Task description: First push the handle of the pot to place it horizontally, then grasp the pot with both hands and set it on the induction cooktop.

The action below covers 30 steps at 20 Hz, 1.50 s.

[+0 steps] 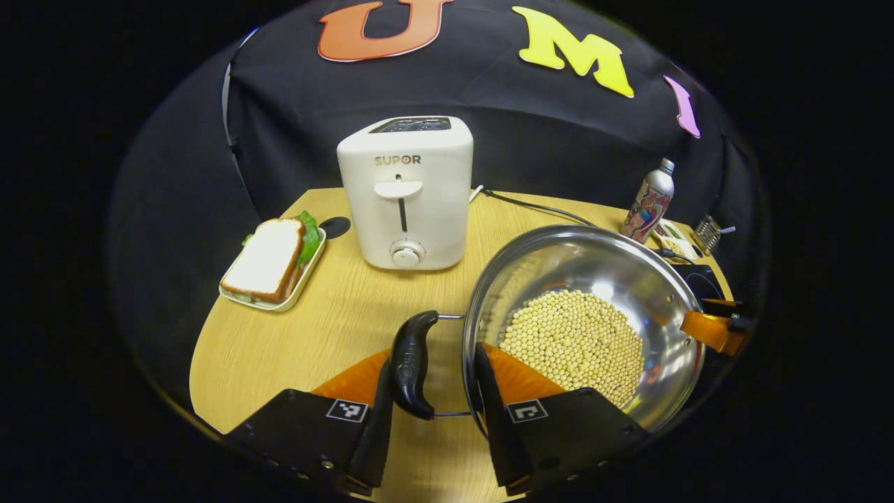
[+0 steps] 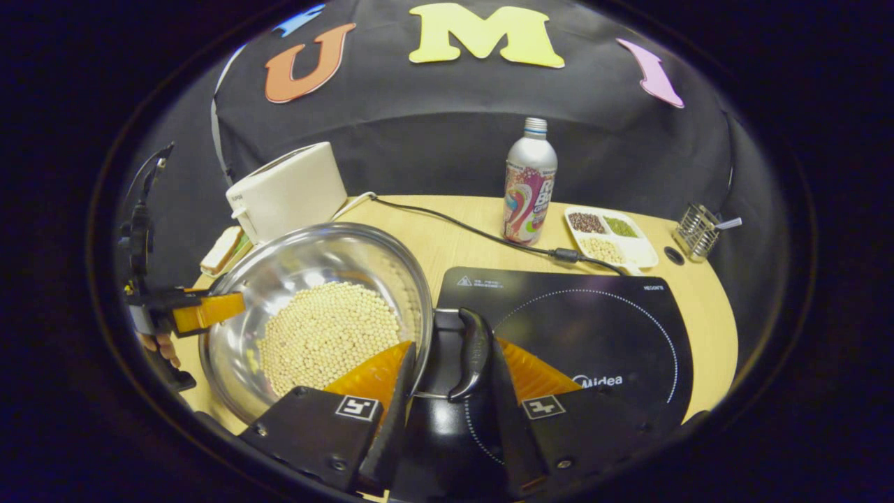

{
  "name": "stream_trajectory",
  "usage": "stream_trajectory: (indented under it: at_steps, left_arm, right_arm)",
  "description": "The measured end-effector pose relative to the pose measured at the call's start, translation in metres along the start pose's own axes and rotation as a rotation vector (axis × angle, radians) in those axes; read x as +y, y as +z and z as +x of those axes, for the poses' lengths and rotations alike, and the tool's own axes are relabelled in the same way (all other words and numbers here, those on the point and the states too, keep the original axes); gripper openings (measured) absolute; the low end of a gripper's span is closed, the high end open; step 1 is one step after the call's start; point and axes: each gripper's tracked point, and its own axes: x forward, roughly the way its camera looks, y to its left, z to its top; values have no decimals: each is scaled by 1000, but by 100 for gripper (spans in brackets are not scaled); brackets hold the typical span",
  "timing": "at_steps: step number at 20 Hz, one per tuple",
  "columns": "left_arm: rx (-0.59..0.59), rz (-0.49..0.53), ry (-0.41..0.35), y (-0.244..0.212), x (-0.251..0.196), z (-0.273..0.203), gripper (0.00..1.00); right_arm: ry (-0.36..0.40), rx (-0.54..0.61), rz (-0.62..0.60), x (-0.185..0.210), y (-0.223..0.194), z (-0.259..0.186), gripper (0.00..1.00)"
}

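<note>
A steel pot (image 1: 614, 258) (image 2: 314, 258) holding soybeans (image 1: 573, 342) stands on the wooden table (image 1: 335, 314), just left of the black induction cooktop (image 2: 594, 328). Both of its black handles lie horizontal. My left gripper (image 1: 433, 356) is open around the left handle (image 1: 412, 363): one finger rests against the handle and the other stands at the pot's rim, with a gap between. My right gripper (image 2: 452, 346) is open around the right handle (image 2: 475, 353), which hangs over the cooktop's edge. One finger is inside the rim and the other is beside the handle.
A white toaster (image 1: 405, 195) stands behind the pot, with a sandwich on a plate (image 1: 272, 262) to its left. Behind the cooktop are a bottle (image 2: 529, 185), a divided dish of beans (image 2: 611, 237), a wire basket (image 2: 698, 229) and a black cable (image 2: 489, 234).
</note>
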Motion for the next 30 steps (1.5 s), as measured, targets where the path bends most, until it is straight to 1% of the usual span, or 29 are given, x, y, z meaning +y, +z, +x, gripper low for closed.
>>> stream_trajectory:
  at_steps: [1, 2, 6, 7, 11, 12, 13, 14, 17, 18, 20, 24, 25, 26, 29, 30]
  left_arm:
    - [2, 4, 6, -1, 1, -4, 67]
    - [0, 7, 8, -1, 2, -7, 57]
    - [-3, -14, 8, -3, -1, -23, 57]
    - [-6, -17, 13, -3, -3, -32, 57]
    - [-31, 6, 32, 13, -10, -67, 57]
    - [-34, 4, 38, 17, -12, -76, 57]
    - [-44, -2, 43, 23, -14, -84, 57]
    - [-41, -1, 43, 26, -18, -92, 57]
    - [-60, 8, 39, 35, -30, -117, 57]
    - [-63, 6, 37, 37, -35, -126, 57]
    - [-73, 17, 36, 43, -44, -142, 57]
    - [-99, 29, 27, 60, -71, -176, 57]
    - [-106, 30, 25, 64, -77, -184, 67]
    - [-113, 30, 26, 67, -84, -192, 57]
    - [-122, 35, 27, 74, -106, -216, 57]
    - [-129, 45, 29, 77, -113, -224, 57]
  right_arm:
    - [8, 5, 6, 1, -1, -2, 58]
    - [15, 8, 8, 3, -2, -5, 58]
    - [22, -3, -6, 1, 3, -23, 59]
    - [22, -12, -11, 0, 7, -30, 57]
    - [54, -19, -7, -5, 18, -60, 57]
    - [62, -20, -3, -6, 21, -68, 59]
    - [67, -23, -1, -7, 24, -77, 57]
    - [65, -36, 2, -9, 28, -86, 57]
    - [69, -57, 3, -18, 36, -115, 57]
    - [73, -59, 9, -22, 38, -125, 59]
    - [82, -62, 21, -30, 43, -144, 56]
    - [68, -74, 27, -54, 56, -186, 56]
    - [67, -79, 34, -60, 60, -195, 59]
    - [69, -80, 45, -66, 60, -204, 56]
    - [88, -94, 68, -86, 63, -231, 59]
    - [95, -100, 74, -93, 64, -239, 56]
